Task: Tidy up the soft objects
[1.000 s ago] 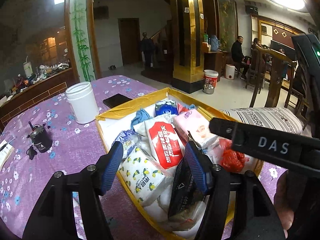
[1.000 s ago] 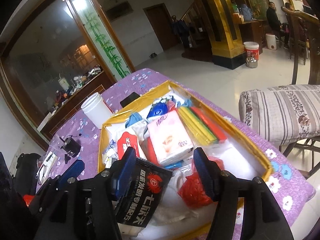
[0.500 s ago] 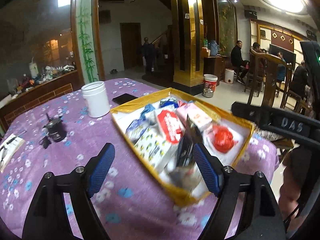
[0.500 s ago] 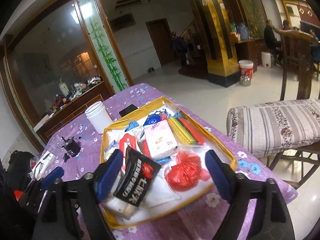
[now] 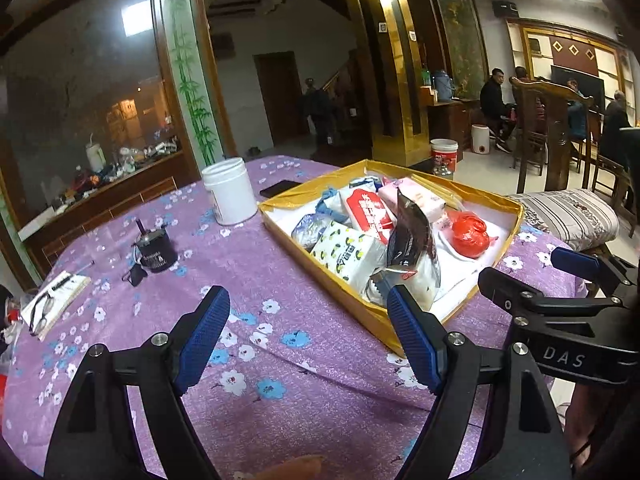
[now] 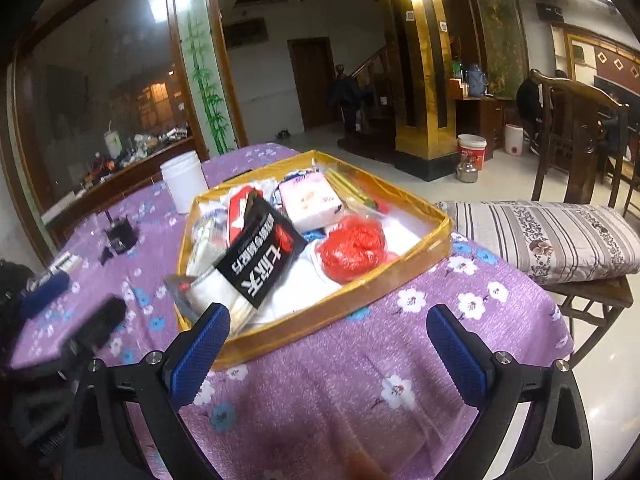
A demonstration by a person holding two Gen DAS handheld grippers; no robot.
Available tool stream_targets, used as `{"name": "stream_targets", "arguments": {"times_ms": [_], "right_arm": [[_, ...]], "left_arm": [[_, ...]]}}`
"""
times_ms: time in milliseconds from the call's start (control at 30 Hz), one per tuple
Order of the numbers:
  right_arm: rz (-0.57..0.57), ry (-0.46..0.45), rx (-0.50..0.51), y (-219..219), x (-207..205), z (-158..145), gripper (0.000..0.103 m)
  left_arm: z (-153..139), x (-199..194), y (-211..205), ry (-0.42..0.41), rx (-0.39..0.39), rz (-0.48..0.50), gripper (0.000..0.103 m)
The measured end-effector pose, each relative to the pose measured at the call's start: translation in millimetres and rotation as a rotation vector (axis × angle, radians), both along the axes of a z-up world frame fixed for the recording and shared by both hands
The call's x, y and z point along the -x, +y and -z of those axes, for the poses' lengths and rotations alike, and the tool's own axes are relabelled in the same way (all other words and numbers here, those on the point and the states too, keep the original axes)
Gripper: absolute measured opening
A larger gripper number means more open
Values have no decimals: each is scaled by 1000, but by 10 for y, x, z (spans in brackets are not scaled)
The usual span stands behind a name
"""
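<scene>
A gold-rimmed shallow box [image 5: 332,280] [image 6: 360,280] sits on the purple flowered tablecloth and holds several soft packs: a black packet [image 5: 410,236] [image 6: 260,256] leaning upright, a red plastic bag [image 5: 468,232] [image 6: 352,248], a pink tissue pack [image 5: 416,196] [image 6: 310,196], a red-and-white pack [image 5: 368,208], a lemon-print tissue pack [image 5: 346,252]. My left gripper [image 5: 308,340] is open and empty, above the cloth in front of the box. My right gripper [image 6: 328,352] is open and empty, near the box's front corner; it also shows in the left wrist view [image 5: 560,304].
A white jar [image 5: 230,192] [image 6: 183,182] stands left of the box, with a black phone [image 5: 280,188] behind. A small dark cup [image 5: 156,248] and a notebook with glasses [image 5: 52,300] lie at left. A striped-cushion chair [image 6: 552,236] stands at the table's right edge.
Both grippers have pulled back and away from the box and opened wider. The black packet, between the fingers a second ago, now leans in the box, let go.
</scene>
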State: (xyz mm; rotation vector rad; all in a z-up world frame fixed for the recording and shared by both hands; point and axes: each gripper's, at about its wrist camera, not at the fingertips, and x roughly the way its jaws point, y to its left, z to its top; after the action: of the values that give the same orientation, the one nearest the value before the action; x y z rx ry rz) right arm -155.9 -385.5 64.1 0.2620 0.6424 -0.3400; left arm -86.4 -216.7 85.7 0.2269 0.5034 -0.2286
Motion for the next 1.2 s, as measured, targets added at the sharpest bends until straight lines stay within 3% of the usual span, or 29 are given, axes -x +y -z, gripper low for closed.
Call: {"name": "stream_targets", "arguments": {"times_ms": [300, 1200], "right_arm": [[5, -9, -8, -26, -19, 16, 100], [7, -23, -3, -19, 4, 5, 100]], "left_arm": [[141, -128, 67, 90, 22, -4, 81], [176, -31, 1, 61, -21, 18, 81]]}}
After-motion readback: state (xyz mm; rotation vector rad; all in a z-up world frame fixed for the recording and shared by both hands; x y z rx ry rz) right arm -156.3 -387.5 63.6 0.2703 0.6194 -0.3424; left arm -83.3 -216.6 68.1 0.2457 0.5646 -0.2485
